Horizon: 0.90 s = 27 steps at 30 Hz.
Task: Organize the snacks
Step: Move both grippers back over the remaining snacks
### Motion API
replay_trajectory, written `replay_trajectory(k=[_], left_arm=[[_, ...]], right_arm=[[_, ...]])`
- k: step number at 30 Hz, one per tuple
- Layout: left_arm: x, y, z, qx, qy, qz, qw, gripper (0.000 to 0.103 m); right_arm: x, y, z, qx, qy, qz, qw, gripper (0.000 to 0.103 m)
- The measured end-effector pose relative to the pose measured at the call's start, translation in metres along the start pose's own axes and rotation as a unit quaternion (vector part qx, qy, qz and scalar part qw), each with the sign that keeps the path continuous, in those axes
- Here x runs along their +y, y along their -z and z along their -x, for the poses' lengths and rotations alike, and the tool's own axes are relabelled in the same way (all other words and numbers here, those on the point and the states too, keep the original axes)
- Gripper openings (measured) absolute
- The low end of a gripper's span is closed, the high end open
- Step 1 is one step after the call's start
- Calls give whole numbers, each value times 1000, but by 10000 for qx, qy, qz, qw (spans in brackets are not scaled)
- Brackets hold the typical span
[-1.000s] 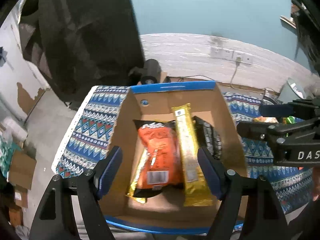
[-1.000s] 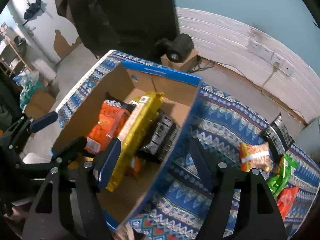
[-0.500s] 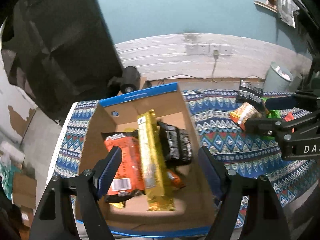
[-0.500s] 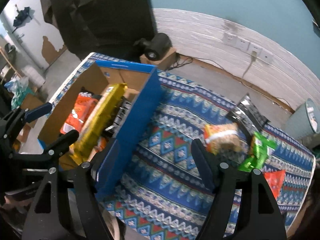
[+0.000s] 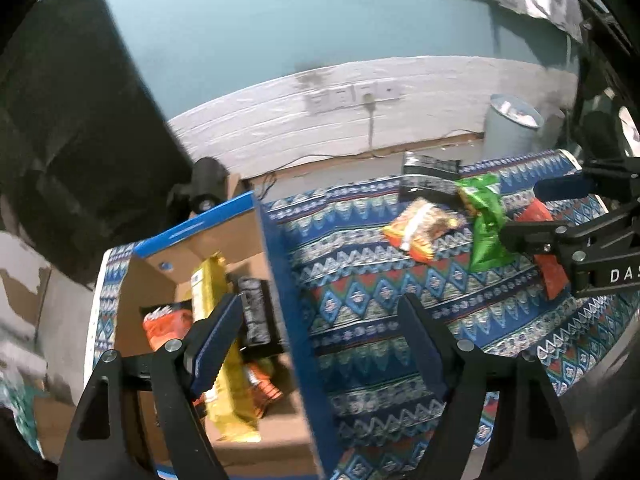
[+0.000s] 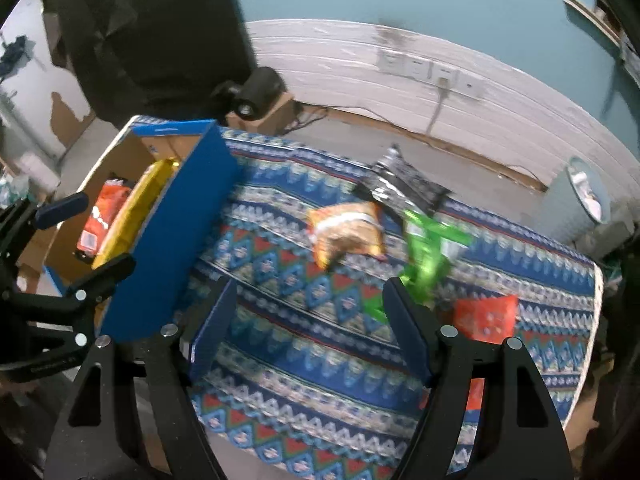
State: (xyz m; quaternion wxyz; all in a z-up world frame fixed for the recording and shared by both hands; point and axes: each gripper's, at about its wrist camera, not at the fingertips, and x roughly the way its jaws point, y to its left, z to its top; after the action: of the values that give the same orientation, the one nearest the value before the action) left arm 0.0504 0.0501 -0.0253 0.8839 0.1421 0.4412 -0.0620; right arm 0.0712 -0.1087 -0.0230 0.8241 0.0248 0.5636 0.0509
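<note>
left claw (image 5: 320, 344) | black frame | blue pads | silver screws | right claw (image 6: 308, 332) alike

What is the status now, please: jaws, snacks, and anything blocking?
Left gripper and right gripper open, both empty. Four packets loose on the cloth, nearest the green one; others already in the box. Nothing in the way.

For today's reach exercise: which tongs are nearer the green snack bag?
Right. The right tongs hang just short of the green snack bag; the left tongs straddle the box wall, farther off.
</note>
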Motion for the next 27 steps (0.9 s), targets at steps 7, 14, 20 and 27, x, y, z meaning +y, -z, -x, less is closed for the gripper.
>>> replay_trajectory(k=[7, 14, 20, 27], left_arm=[[-35, -13, -12, 68, 153, -331, 9993, 81], [-63, -24, -31, 270, 400, -507, 9975, 81], [-82, -33, -49, 383, 524, -676, 9956, 81], [-97, -49, -81, 478, 555, -864, 9936, 81]], right_arm=[[-52, 21, 13, 23, 242, -366, 9990, 75], [-95, 35, 22, 19, 501, -651, 9966, 75], [-126, 46, 18, 103, 581, -938, 9938, 76], [-153, 57, -4, 399, 641, -1094, 9911, 76]])
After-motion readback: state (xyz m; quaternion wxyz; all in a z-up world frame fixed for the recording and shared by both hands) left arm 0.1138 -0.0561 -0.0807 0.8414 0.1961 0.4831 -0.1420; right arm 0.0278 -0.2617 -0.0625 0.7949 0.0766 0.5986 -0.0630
